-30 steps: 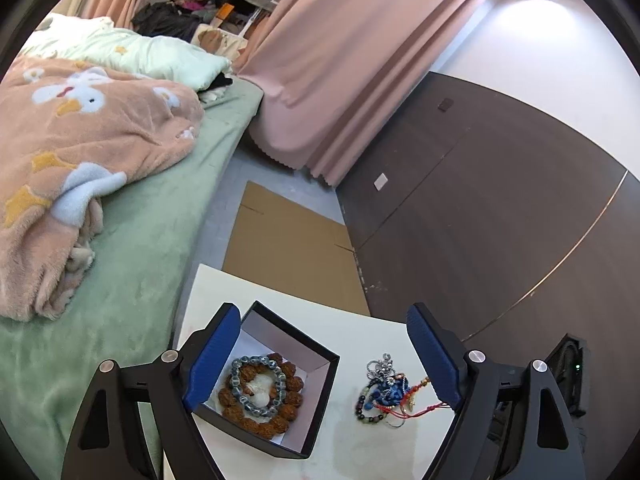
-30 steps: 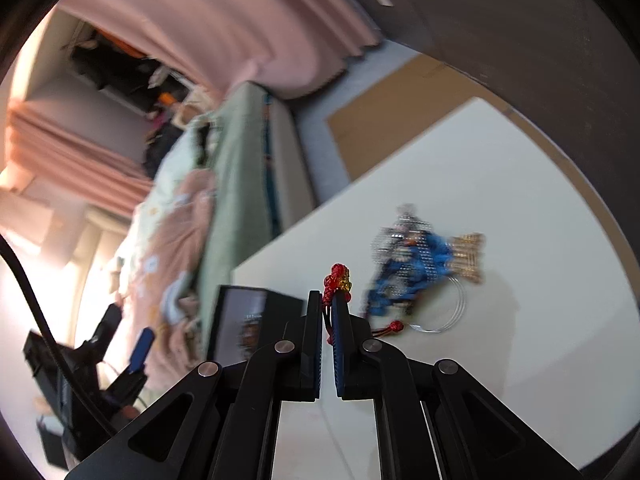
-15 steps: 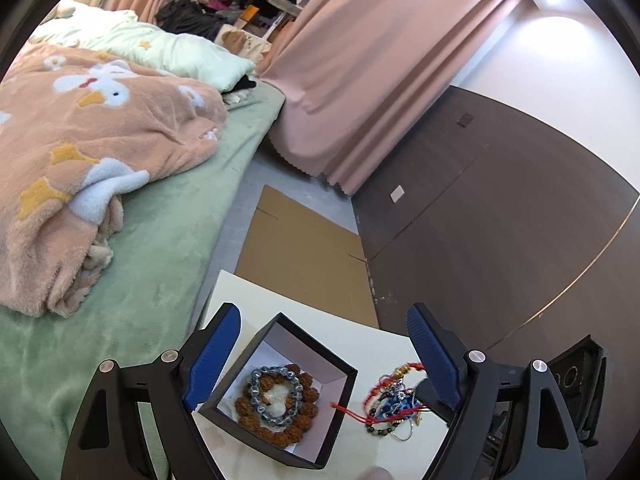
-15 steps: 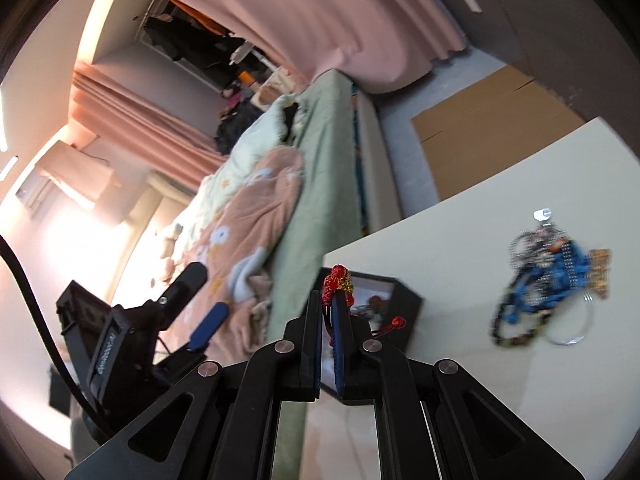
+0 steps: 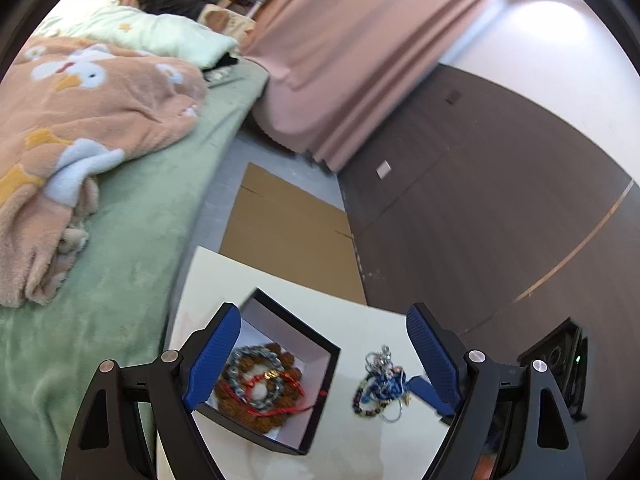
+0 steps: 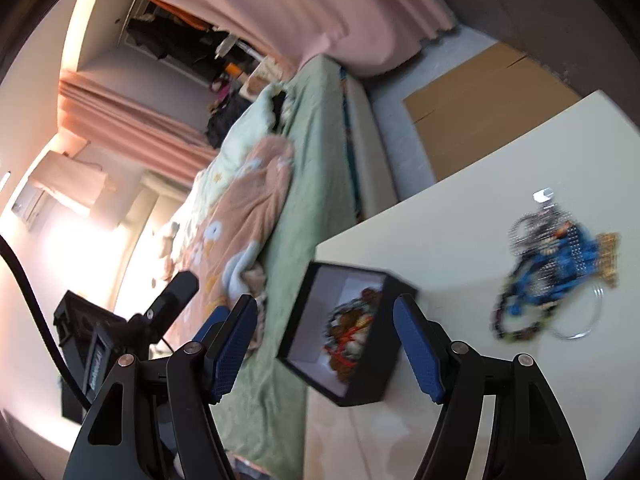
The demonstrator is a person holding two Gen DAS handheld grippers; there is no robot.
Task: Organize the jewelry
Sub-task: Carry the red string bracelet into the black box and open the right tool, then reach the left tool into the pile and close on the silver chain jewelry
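Observation:
A black box (image 5: 276,384) with a white lining sits on the cream table (image 5: 352,328). Inside lie a brown bead bracelet, a grey chain bracelet and a red cord bracelet (image 5: 280,400) whose tail hangs over the box's right rim. A tangle of blue and dark jewelry (image 5: 382,388) lies to the right of the box. My left gripper (image 5: 324,360) is open above the box. My right gripper (image 6: 324,340) hovers over the box (image 6: 360,344) with its jaws opening and nothing between them; the jewelry pile (image 6: 556,268) lies to its right.
A bed with a green sheet (image 5: 132,216) and a peach blanket (image 5: 80,120) borders the table on the left. Flat cardboard (image 5: 288,232) lies on the floor beyond the table. Pink curtains (image 5: 360,52) and a dark wall panel (image 5: 480,200) stand behind.
My right gripper carried the red cord bracelet from the pile over to the box and has let go of it; the bracelet now lies in the box. The left gripper stayed open.

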